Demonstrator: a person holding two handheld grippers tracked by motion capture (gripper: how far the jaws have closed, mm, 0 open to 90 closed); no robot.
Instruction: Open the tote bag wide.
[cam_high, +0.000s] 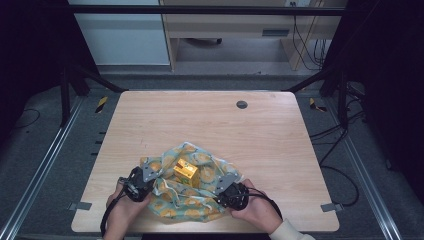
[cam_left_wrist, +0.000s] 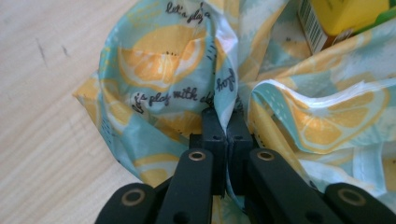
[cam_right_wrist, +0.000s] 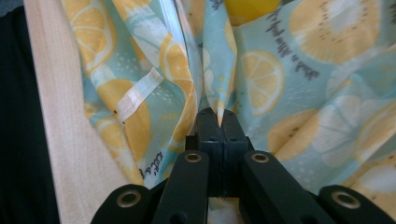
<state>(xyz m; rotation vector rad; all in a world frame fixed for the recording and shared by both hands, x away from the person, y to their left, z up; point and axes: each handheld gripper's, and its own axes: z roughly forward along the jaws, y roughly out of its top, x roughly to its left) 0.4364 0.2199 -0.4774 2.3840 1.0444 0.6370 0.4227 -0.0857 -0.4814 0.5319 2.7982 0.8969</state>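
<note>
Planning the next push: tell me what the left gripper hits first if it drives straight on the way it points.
The left gripper is already shut on a fold of the lemon-print cloth. Straight ahead it would bunch more cloth first; the yellow carton lies beyond, off to one side, probably missed.

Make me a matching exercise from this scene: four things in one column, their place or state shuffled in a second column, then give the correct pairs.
Things:
1. lemon-print cloth
2. yellow carton
3. left gripper
4. grey round cap

Places or states:
A. set into the wooden table near its far edge
B. stands on the middle of the cloth
C. shut on a fold at the cloth's left side
D. lies crumpled at the table's near edge

Pairs: 1-D, 2-B, 3-C, 4-A
</note>
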